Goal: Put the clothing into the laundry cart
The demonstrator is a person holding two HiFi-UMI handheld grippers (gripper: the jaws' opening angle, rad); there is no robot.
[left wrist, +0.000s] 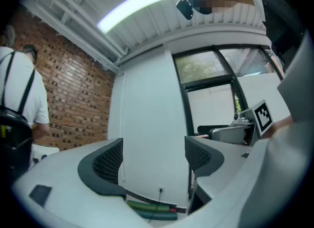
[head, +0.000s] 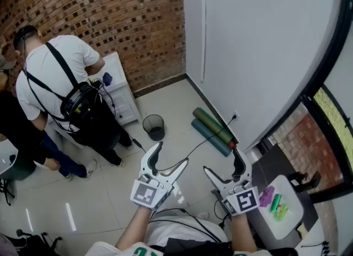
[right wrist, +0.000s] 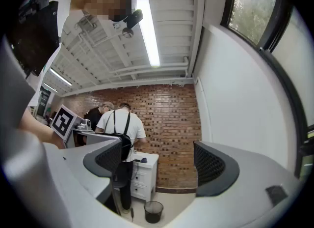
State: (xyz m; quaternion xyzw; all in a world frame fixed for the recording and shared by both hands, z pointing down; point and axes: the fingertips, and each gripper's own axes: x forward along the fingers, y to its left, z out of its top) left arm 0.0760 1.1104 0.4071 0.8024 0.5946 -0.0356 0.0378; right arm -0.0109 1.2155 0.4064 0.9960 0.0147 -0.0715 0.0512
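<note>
Forward and nearly level, left tool [head: 171,155] and right tool [head: 222,162] held side by side on outstretched forearms above the tiled floor [head: 105,194], both released, jaws apart and empty, clothing's place cannot be told

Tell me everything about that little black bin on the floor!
The bin is small, round and dark, with sides that look like mesh. It stands upright with its top open on the pale tiled floor, near the white drawer cabinet and not far from the brick wall. Nothing seems to touch it but the floor. What is inside is too dark to tell.
</note>
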